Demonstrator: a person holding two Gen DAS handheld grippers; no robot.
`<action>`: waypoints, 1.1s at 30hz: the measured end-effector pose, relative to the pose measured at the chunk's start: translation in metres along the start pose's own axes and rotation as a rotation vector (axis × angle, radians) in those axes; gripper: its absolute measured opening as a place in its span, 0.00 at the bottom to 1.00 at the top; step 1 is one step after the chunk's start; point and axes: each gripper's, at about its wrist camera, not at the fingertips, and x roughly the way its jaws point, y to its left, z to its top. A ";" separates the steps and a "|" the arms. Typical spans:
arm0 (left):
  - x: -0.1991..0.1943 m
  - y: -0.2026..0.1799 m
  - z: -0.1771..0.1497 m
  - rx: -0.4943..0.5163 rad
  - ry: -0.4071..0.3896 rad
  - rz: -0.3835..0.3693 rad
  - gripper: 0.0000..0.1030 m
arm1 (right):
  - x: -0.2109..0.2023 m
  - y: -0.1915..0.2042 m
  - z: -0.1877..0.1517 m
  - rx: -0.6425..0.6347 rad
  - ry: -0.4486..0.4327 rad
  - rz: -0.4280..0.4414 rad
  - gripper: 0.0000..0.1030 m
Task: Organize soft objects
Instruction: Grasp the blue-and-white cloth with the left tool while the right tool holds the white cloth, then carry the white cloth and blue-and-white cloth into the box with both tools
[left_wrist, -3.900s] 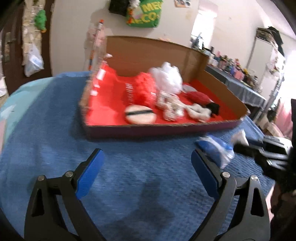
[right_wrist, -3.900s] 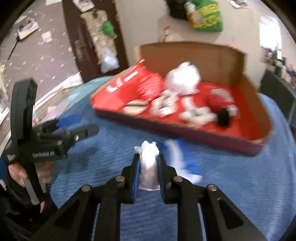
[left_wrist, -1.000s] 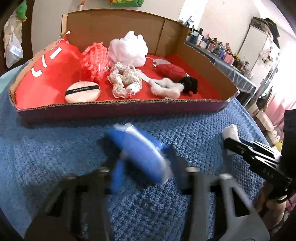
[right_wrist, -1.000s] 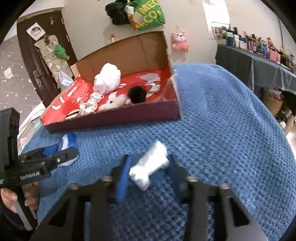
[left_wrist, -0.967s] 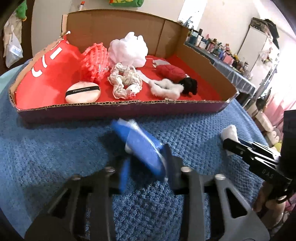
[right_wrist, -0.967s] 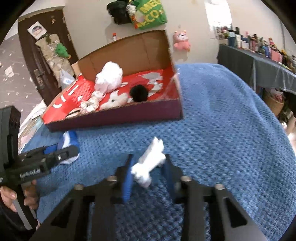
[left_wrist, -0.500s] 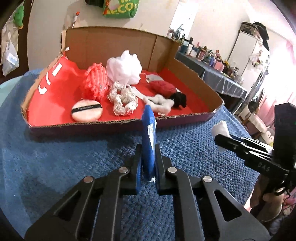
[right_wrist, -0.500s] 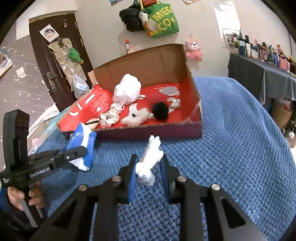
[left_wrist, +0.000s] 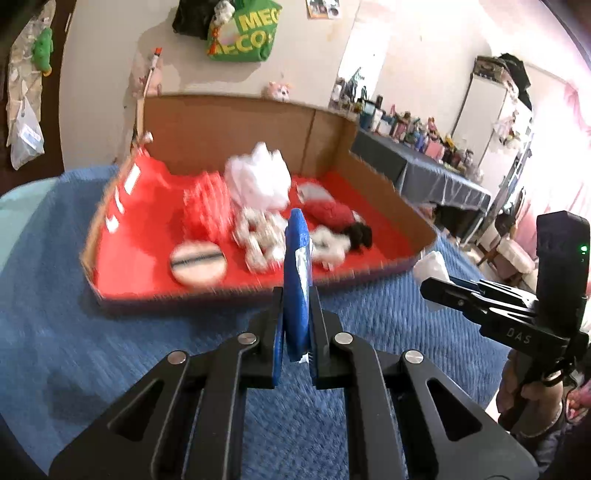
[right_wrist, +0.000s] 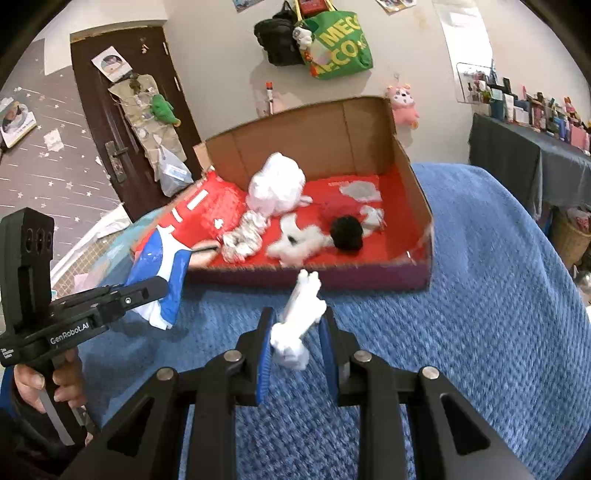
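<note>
Right, left wrist view 1st: left gripper (left_wrist: 296, 325) has its 2 jaws clamped on a blue soft pack (left_wrist: 296, 280), held upright on edge above the blue blanket (left_wrist: 74, 332), just in front of the cardboard box (left_wrist: 229, 125). Box has a red floor w/ soft stuff inside: white mesh pouf (left_wrist: 258, 177), red knit piece (left_wrist: 207, 210), round powder puff (left_wrist: 197, 260), beige scrunchie (left_wrist: 258, 240), dark red pad (left_wrist: 328, 214), black pompom (left_wrist: 356, 234). Box contents are blurred. Right gripper (left_wrist: 430, 284) shows at the right edge w/ a white fluffy item (left_wrist: 432, 264) at its tip

Right wrist view: right gripper (right_wrist: 295, 339) jaws squeezed on the white fluffy item (right_wrist: 297, 321), tilted, off the blanket (right_wrist: 480, 295), near the box front wall (right_wrist: 369, 278). Left gripper (right_wrist: 147, 291) at left, person's hand (right_wrist: 40, 380) on its handle, blue pack (right_wrist: 162, 269) sticking up from it beside the box's left corner. Green bag (right_wrist: 340, 44) & black bag (right_wrist: 280, 37) hang on the wall behind
</note>
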 end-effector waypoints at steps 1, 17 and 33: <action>-0.003 0.002 0.007 0.002 -0.013 0.005 0.09 | -0.001 0.001 0.006 -0.004 -0.005 0.009 0.25; 0.107 0.081 0.165 0.027 0.145 0.068 0.09 | 0.123 -0.020 0.179 -0.080 0.128 -0.033 0.25; 0.192 0.114 0.157 -0.001 0.363 0.126 0.09 | 0.222 -0.054 0.199 -0.054 0.362 -0.070 0.25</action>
